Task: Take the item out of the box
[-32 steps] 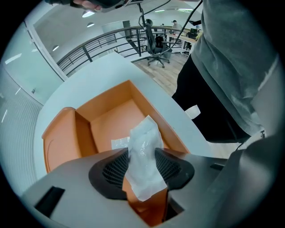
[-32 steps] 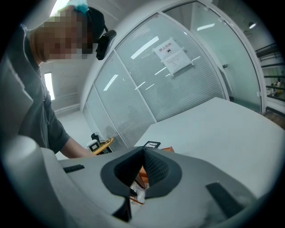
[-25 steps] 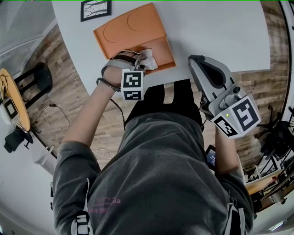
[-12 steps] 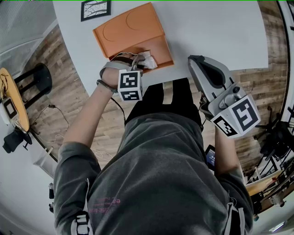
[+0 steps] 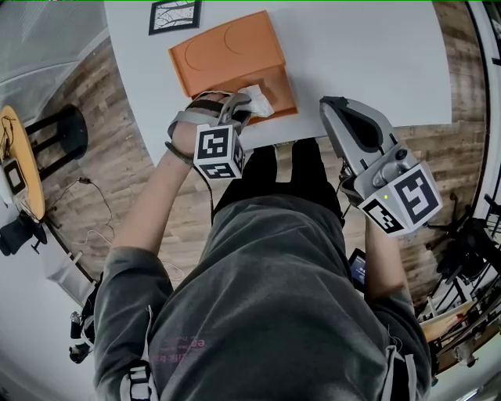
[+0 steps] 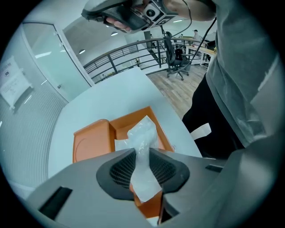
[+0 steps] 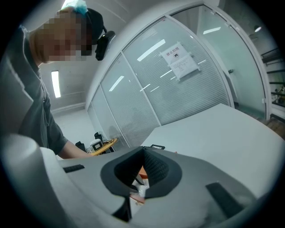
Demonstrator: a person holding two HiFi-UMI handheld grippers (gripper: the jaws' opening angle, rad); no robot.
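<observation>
Steeply downward, the left gripper [image 6: 141,161], jaws just closed, pinches the packet [image 6: 143,133].

box [image 5: 227,59] on table [image 5: 376,47] near its front edge, open lid flat behind the tray, bag [image 6: 143,138] over the tray between the jaws of the left gripper [image 6: 142,165], right gripper [image 5: 344,117] right of box, card [image 5: 174,16] behind-left

From above, my left tool [image 5: 239,108] covers most of the bag [image 5: 260,99]; past my right tool [image 7: 143,160] the box [image 7: 142,174] shows only an orange sliver.
</observation>
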